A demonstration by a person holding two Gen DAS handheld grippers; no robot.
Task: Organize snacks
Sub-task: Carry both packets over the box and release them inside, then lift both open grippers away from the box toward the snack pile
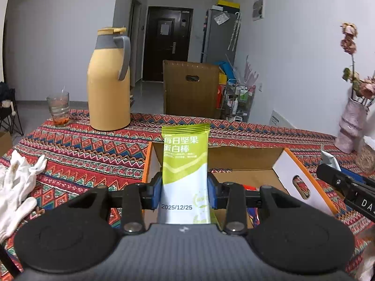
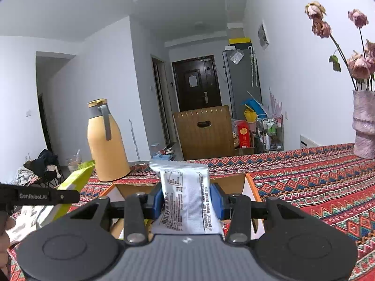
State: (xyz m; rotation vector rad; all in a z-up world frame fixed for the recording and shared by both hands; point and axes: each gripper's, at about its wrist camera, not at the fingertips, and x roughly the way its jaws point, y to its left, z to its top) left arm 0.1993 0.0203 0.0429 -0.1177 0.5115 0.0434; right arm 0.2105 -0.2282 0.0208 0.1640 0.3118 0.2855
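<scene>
My left gripper (image 1: 184,193) is shut on a green and white snack bar packet (image 1: 185,164) and holds it upright over an open cardboard box (image 1: 290,171) with orange edges. My right gripper (image 2: 186,201) is shut on a silver-white snack packet (image 2: 187,194), held upright above the same box (image 2: 252,187). The green packet also shows at the left of the right wrist view (image 2: 75,182). The right gripper's arm shows at the right edge of the left wrist view (image 1: 346,187). A red item lies inside the box (image 1: 249,187).
A patterned red tablecloth (image 1: 89,149) covers the table. A yellow thermos jug (image 1: 109,82) and a glass (image 1: 58,109) stand at the back left. White gloves (image 1: 16,182) lie at the left. A pink vase with dried flowers (image 1: 350,126) stands at the right.
</scene>
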